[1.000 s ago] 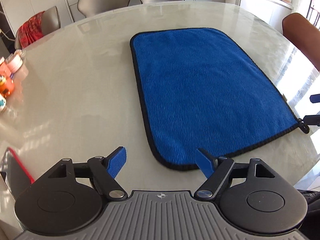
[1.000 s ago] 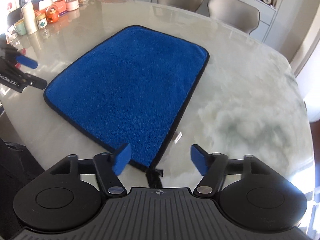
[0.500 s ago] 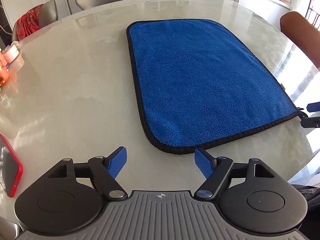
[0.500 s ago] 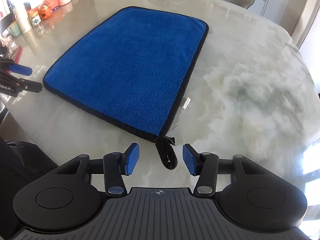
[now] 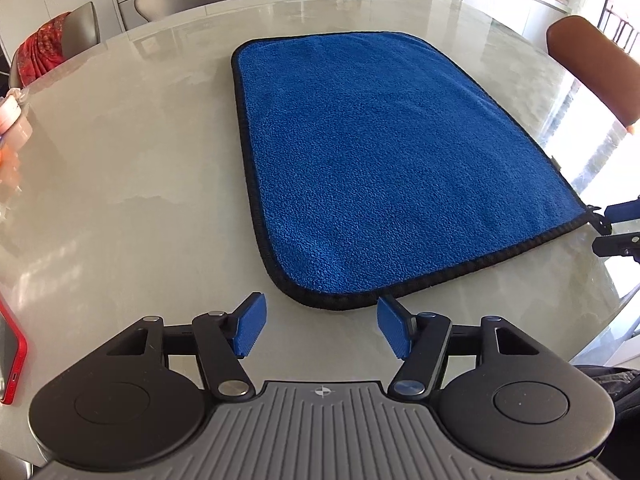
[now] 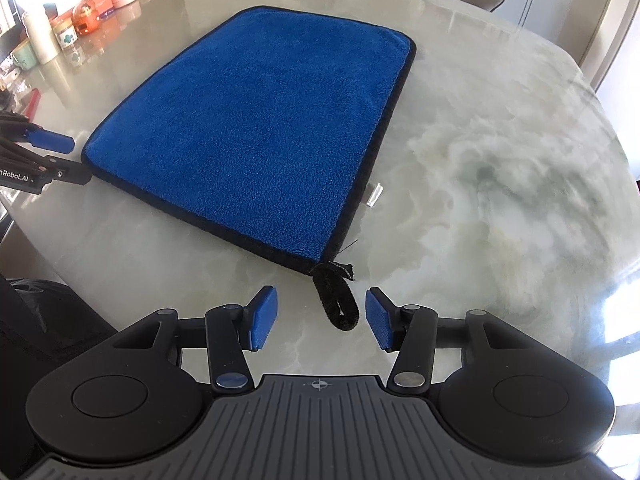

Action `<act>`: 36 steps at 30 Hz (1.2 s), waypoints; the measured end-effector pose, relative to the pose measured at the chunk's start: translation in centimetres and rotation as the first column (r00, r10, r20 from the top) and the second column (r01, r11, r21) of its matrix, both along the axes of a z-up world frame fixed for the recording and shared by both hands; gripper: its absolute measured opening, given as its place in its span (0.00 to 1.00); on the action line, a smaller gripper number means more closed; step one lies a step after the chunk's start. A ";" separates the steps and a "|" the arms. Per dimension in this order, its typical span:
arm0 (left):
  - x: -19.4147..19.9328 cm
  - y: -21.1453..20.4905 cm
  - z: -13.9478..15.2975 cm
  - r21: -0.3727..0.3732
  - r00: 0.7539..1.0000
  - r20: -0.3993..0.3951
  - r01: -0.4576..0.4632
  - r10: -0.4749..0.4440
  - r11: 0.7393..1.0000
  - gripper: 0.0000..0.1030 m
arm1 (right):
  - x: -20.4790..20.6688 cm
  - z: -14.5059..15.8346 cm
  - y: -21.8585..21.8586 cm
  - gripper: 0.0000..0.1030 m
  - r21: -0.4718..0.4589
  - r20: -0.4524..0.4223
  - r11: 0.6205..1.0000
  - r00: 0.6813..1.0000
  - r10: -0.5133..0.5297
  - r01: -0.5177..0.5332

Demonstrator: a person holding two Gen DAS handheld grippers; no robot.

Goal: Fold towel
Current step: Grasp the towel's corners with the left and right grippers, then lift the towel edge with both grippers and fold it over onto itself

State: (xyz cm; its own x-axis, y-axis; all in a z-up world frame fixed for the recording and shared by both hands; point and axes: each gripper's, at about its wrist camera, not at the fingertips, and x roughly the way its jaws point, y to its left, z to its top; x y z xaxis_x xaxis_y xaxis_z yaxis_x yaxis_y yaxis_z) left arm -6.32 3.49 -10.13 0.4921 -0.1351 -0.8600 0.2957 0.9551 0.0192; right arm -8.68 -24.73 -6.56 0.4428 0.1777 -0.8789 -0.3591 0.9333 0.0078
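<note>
the marble table spreads bare and wide beyond both pairs of fingers. the blue towel lies flat and unfolded on it, black-edged, ahead of both tools. the left gripper sits low and level, its fingers spread apart and holding nothing, the towel's near left corner just ahead between them. the right gripper is likewise low, fingers parted and empty, with the towel's black hanging loop lying between the pads, touching neither. a red phone rests far off the left fingers' outer side.
</note>
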 end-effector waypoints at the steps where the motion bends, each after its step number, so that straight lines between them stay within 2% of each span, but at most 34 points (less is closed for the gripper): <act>1: 0.0 0.0 -0.1 0.001 1.000 -0.001 0.004 -0.004 1.000 0.63 | 0.0 -0.1 0.0 0.49 0.000 -0.001 1.000 1.000 -0.001 0.001; 17: 0.3 -0.5 -0.4 -0.005 0.999 0.041 0.021 -0.021 1.000 0.66 | 0.9 -0.5 0.2 0.49 0.025 0.007 1.000 1.000 -0.013 0.013; 20: 0.3 -0.6 -0.5 -0.010 0.998 0.047 0.034 -0.033 0.999 0.66 | 0.9 -0.5 0.3 0.43 0.025 0.015 1.000 1.000 -0.007 0.006; 25: 0.4 -0.7 -0.4 -0.016 0.998 0.045 0.049 -0.048 0.999 0.56 | 0.9 -0.4 0.3 0.25 0.023 0.022 1.000 1.000 -0.005 0.005; 29: 0.6 -0.9 -0.2 -0.009 0.997 0.047 0.056 -0.056 0.998 0.43 | 1.1 -0.3 0.1 0.23 0.035 0.010 0.999 1.000 -0.011 0.011; 31: 0.6 -1.0 0.0 -0.012 0.997 0.045 0.059 -0.058 0.998 0.32 | 1.1 -0.2 0.1 0.22 0.035 0.008 0.999 1.000 -0.007 0.007; 34: 0.5 -1.0 0.4 -0.020 0.996 0.060 0.060 -0.058 0.998 0.21 | 1.2 0.0 0.1 0.22 0.045 0.006 0.999 1.000 -0.010 0.010; 36: 0.4 -1.0 0.8 -0.023 0.995 0.081 0.067 -0.064 0.998 0.18 | 1.2 0.2 0.0 0.21 0.057 0.010 0.998 1.000 -0.011 0.010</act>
State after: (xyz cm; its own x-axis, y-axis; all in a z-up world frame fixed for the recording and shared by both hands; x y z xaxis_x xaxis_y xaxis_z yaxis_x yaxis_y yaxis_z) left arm -5.88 2.45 -9.32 0.5484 -0.1911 -0.8141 0.3562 0.9342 0.0207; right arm -7.47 -24.73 -6.38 0.4538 0.2226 -0.8629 -0.3496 0.9351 0.0574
